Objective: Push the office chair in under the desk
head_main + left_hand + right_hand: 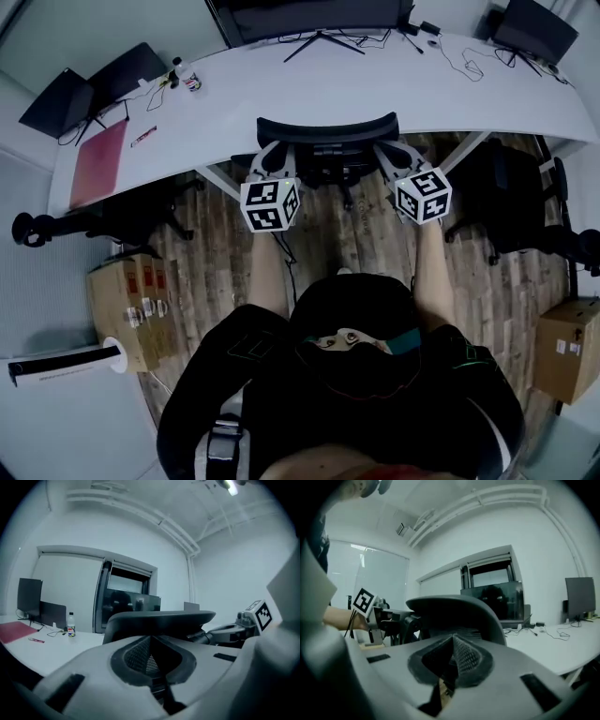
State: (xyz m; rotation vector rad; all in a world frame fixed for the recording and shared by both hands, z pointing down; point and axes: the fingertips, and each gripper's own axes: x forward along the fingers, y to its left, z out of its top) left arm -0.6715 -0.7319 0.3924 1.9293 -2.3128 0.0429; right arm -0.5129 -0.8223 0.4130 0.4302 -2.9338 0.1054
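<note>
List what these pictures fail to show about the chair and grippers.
- Office chair seat: head view, covered by its backrest and the desk; gripper views show only the backrest.
- Whether the fingers touch the backrest: head view, tips merge with it; gripper views leave the gap unclear.
- Bottle label: too small, head and left gripper views.
- Cardboard box at right: cut by head view's edge.

Cardboard box (pixel 131 302), bottle (pixel 185 73), red mat (pixel 97 161)

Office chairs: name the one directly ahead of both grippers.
The middle office chair, backrest facing left gripper and right gripper; left chair and right chair stand aside.
</note>
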